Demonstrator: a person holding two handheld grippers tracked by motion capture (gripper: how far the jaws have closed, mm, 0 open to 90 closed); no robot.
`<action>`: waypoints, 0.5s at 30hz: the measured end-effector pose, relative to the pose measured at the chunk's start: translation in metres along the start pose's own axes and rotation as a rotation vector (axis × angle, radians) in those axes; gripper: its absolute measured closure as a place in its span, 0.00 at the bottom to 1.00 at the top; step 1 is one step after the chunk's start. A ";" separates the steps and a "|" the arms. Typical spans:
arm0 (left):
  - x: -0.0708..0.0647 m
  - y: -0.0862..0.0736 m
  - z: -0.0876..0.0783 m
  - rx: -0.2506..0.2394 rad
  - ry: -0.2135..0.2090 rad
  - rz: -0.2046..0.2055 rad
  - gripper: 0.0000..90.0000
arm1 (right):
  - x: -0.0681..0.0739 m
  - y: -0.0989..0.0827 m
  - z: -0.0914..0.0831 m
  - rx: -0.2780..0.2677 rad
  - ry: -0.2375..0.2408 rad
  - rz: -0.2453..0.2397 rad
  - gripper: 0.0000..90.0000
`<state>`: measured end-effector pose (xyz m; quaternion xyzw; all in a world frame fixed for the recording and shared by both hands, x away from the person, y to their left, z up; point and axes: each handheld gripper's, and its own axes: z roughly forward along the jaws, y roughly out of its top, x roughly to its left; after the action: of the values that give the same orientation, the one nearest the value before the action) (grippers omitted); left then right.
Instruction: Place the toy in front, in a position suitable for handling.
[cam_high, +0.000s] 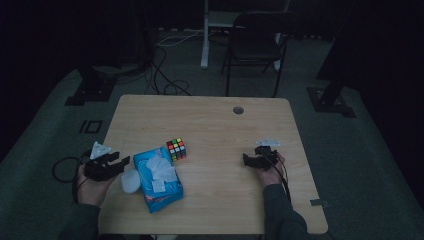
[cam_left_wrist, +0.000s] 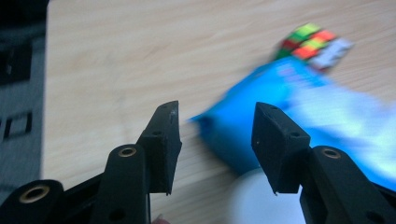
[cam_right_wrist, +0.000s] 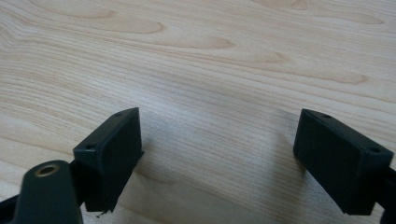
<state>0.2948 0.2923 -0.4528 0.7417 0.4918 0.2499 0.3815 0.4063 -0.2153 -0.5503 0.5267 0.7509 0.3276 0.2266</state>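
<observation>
A blue tissue pack (cam_high: 159, 177) with white tissue poking out lies at the table's front left. Just beyond it sits a colour cube (cam_high: 176, 149). A white round object (cam_high: 130, 181) rests against the pack's left side. My left gripper (cam_high: 121, 161) is open at the table's left edge, its jaws pointing at the pack. In the left gripper view the blue pack (cam_left_wrist: 261, 116), the cube (cam_left_wrist: 312, 43) and the white object (cam_left_wrist: 254, 200) lie ahead of the open gripper (cam_left_wrist: 215, 140). My right gripper (cam_high: 248, 159) is open low over bare wood; its own view shows the jaws wide apart (cam_right_wrist: 219, 158).
The wooden table (cam_high: 215, 125) has a round cable hole (cam_high: 238, 110) near its back edge. A black folding chair (cam_high: 255, 47) stands behind the table. Cables lie on the floor at back left. The table's left edge (cam_left_wrist: 45, 93) passes close to my left gripper.
</observation>
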 end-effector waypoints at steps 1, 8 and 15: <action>-0.010 0.000 -0.004 -0.016 -0.014 0.008 0.59 | 0.000 0.000 0.000 0.001 -0.001 0.002 0.20; -0.091 -0.016 -0.009 -0.034 -0.166 0.112 0.59 | 0.015 0.006 -0.010 -0.025 0.065 0.002 0.29; -0.148 -0.044 0.001 0.090 -0.323 0.237 0.74 | 0.047 0.025 -0.021 -0.068 0.119 -0.069 0.28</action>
<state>0.2138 0.1658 -0.4888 0.8412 0.3442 0.1488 0.3895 0.3921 -0.1703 -0.5172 0.4721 0.7693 0.3755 0.2106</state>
